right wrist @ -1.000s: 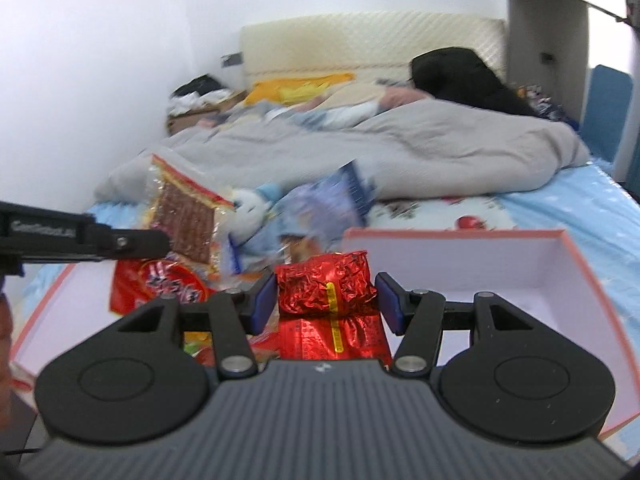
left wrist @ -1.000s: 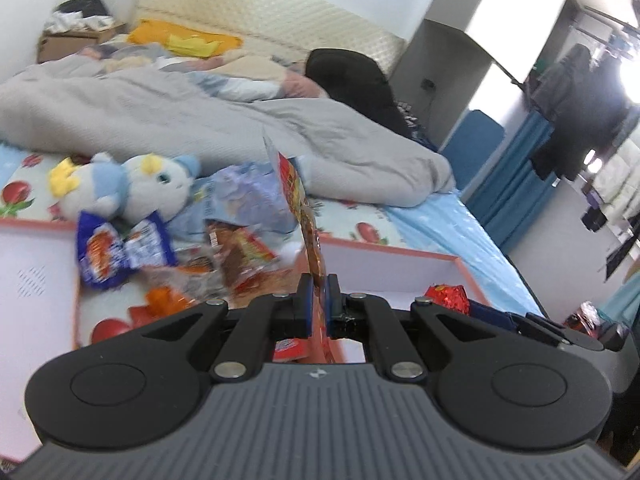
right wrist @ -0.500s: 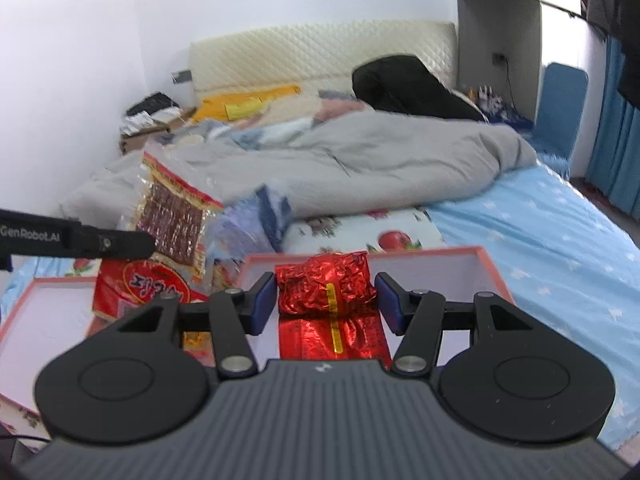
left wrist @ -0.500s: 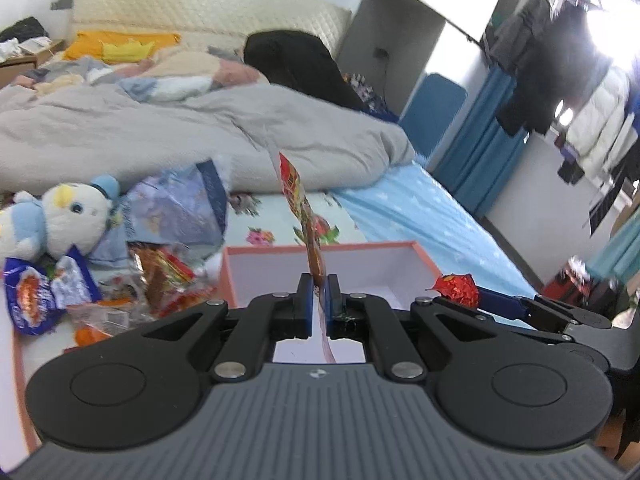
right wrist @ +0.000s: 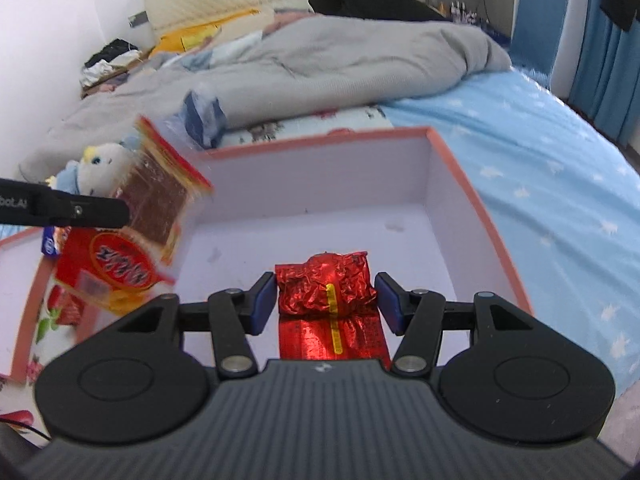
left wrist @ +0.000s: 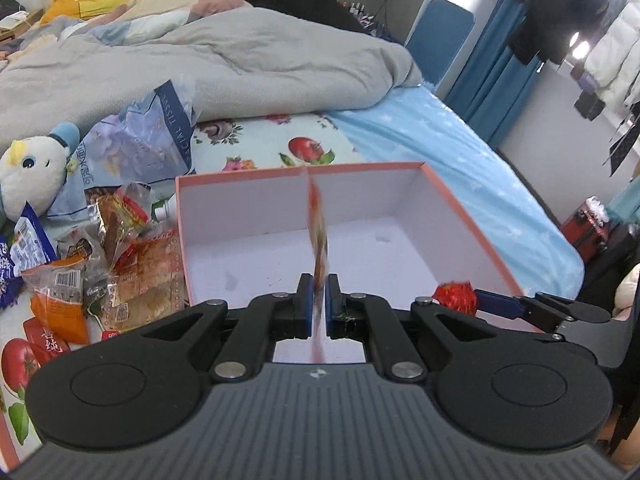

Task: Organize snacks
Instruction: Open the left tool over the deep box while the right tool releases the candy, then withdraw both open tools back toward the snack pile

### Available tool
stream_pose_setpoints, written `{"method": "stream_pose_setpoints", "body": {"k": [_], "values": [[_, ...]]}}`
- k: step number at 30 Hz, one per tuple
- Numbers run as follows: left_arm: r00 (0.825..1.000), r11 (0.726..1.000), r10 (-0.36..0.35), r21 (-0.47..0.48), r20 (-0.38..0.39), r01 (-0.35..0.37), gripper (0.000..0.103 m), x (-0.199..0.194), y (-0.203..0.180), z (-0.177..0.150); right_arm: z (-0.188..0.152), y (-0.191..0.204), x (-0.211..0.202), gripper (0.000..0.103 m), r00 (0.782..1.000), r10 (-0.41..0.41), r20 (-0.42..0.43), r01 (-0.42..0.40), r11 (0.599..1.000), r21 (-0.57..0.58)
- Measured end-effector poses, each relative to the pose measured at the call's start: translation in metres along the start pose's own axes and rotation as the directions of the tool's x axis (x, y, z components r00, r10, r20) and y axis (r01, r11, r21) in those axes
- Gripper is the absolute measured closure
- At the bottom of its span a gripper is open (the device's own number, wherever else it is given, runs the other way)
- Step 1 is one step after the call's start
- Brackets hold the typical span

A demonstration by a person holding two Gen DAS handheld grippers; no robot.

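Over the open pink-rimmed box (left wrist: 472,216) on the bed, both tools hung w/ snacks. Left tool (left wrist: 316,300) was pinched nearly shut on a flat snack packet (left wrist: 318,224), seen edge-on in the left wrist view; in the right wrist view that packet (right wrist: 160,196) showed its brown contents and red-yellow border, up at the box's left wall. Right tool (right wrist: 326,300) stood about half open, its blue pads pressed on either side of a crinkled red foil pack (right wrist: 326,288) above the box's white floor. Left of the box lay a heap of loose snack packs (left wrist: 100,264), a plush toy (left wrist: 32,176) and a blue tissue pack (left wrist: 140,148) just behind it. Grey duvet (left wrist: 240,52) covered the bed further back.
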State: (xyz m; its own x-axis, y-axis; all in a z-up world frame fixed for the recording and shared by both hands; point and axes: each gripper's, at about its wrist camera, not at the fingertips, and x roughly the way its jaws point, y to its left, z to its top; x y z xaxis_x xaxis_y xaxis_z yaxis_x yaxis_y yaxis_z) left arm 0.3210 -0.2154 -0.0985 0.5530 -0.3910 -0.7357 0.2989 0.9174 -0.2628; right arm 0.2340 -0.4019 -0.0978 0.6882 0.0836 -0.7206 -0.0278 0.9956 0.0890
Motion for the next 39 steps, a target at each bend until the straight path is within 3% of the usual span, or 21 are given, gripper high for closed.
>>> {"method": "stream_pose_setpoints", "body": {"k": [6,8,10,15,32,39], "values": [[1.000,1.000,0.027,-0.002,-0.014,-0.027,0.094,0.007,0.004,-0.005,-0.011,-0.006,0.005,0.044,1.000,0.013,-0.009,-0.013,0.999,0.051],[0.999,0.999,0.035,0.001,-0.018,-0.035,0.077,0.003,0.004,-0.004,-0.012,-0.007,0.004,0.032,1.000,0.013,-0.008,-0.013,0.998,0.063],[0.999,0.999,0.043,0.005,0.004,-0.043,0.040,-0.004,0.002,-0.004,-0.011,-0.006,0.000,0.020,1.000,0.006,0.008,-0.007,0.998,0.065],[0.997,0.998,0.049,0.021,0.063,-0.051,0.025,-0.035,-0.003,0.001,-0.003,-0.002,-0.019,0.019,0.999,0.006,0.042,-0.010,0.996,0.092],[0.979,0.992,0.102,-0.088,0.176,-0.087,0.022,-0.146,0.048,-0.022,0.024,0.077,-0.105,0.017,0.990,-0.041,0.138,0.025,0.993,0.114],[0.976,0.977,0.150,-0.172,0.160,-0.122,0.022,-0.161,0.091,-0.044,0.021,0.125,-0.140,0.016,0.989,0.003,0.146,-0.004,1.000,0.003]]}}
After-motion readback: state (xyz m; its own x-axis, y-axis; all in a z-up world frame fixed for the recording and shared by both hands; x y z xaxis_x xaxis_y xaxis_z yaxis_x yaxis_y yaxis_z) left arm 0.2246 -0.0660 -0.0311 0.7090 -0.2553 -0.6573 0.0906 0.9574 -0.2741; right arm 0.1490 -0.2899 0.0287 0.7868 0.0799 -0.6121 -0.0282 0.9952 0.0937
